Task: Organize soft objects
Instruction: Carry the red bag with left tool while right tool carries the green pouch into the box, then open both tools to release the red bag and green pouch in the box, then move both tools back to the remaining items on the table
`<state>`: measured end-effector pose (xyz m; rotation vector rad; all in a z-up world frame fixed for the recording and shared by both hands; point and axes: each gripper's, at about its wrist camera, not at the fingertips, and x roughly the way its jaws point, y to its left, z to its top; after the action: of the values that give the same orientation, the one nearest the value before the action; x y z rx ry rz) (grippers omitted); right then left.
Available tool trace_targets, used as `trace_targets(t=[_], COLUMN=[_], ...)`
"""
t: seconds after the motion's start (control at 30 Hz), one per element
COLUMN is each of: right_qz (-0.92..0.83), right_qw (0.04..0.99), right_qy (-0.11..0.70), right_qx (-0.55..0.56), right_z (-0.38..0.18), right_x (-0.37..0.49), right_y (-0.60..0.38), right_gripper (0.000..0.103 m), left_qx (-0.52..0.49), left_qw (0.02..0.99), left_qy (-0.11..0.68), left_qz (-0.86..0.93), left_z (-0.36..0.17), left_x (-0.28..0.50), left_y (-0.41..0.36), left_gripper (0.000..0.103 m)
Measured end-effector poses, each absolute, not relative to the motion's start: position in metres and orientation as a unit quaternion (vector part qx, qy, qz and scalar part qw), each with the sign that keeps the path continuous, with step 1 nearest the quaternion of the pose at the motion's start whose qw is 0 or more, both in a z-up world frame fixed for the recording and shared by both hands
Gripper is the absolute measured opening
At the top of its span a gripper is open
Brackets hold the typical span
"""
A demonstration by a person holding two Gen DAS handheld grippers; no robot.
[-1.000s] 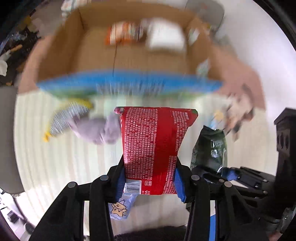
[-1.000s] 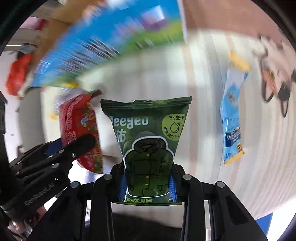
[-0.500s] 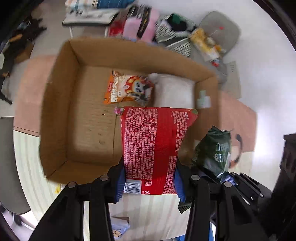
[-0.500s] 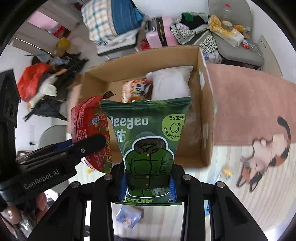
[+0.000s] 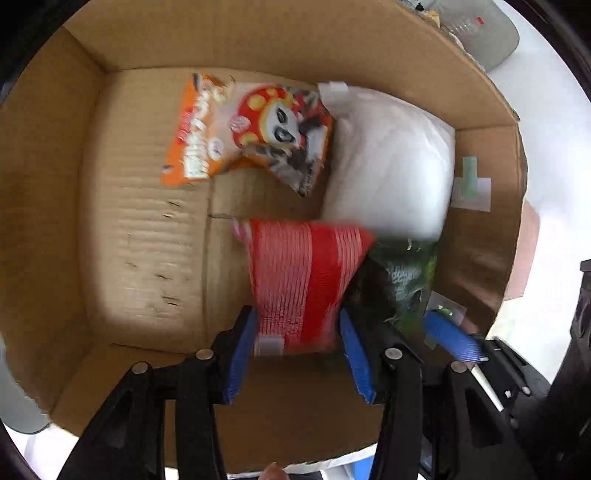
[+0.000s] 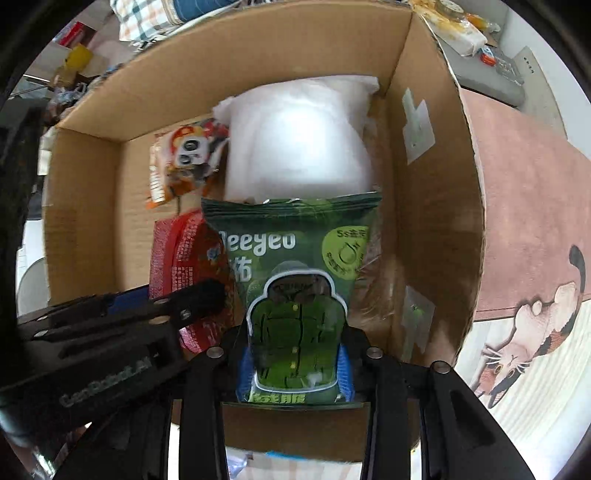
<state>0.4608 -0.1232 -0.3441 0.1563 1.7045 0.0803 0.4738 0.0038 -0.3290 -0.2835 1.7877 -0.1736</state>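
My left gripper (image 5: pixel 297 354) hangs over the open cardboard box (image 5: pixel 44 221); its blue pads stand a little apart from the blurred red packet (image 5: pixel 303 280) between them. My right gripper (image 6: pixel 295 369) is shut on the green packet (image 6: pixel 295 280) and holds it inside the box (image 6: pixel 436 206), beside the red packet (image 6: pixel 184 258). The green packet (image 5: pixel 406 284) also shows in the left wrist view. An orange panda snack bag (image 5: pixel 243 133) and a white plastic bag (image 5: pixel 391 170) lie at the far end of the box floor.
A pink rug (image 6: pixel 524 206) with a cat picture (image 6: pixel 532 321) lies right of the box. Clothes and clutter (image 6: pixel 155 18) pile up behind the box. The left half of the box floor (image 5: pixel 140 236) is bare cardboard.
Both grippers moved forward and down from above the striped floor into the box. The left pads have parted and the red packet now blurs between them.
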Motion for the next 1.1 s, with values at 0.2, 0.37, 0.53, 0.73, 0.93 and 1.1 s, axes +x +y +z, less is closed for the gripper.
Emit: trace_targets(t=[0.2,0.37,0.53,0.73,0.93,1.1], right_qz=[0.031,0.033,0.031,0.053,0.072,0.011], right_qw=[0.668,0.673,0.697,0.724,0.745,0.751], right_qy=[0.741,0.738,0.716,0.687,0.661,0.658], right_qx=[0.062,0.035,0.021,0.034,0.057,0.047], right_z=[-0.328,-0.318,-0.298,-0.264,-0.242,-0.251], right_x=[0.464,0.458,0.443,0.412,0.366,0.318], right_y=[-0.125,-0.120,-0.113,-0.108,-0.113,-0.143], right_gripper=[0.080,0.100,0.103,0.103,0.103,0.103], left_qx=[-0.083,-0.035,-0.020,-0.033,-0.042,-0.026], left_qw=[0.663,0.711,0.741,0.769,0.787,0.755], left_qy=[0.741,0.701,0.670,0.638,0.616,0.655], left_qz=[-0.060,-0.042,-0.032,-0.023,0.001,0.019], left_z=[-0.290,-0.254,-0.232,-0.208,-0.200,-0.245], left_x=[0.473,0.460,0.442,0.406,0.344,0.300], left_y=[0.013,0.015,0.024,0.029,0.039,0.040], left_gripper=[0.073,0.098,0.100,0.101,0.101,0.101])
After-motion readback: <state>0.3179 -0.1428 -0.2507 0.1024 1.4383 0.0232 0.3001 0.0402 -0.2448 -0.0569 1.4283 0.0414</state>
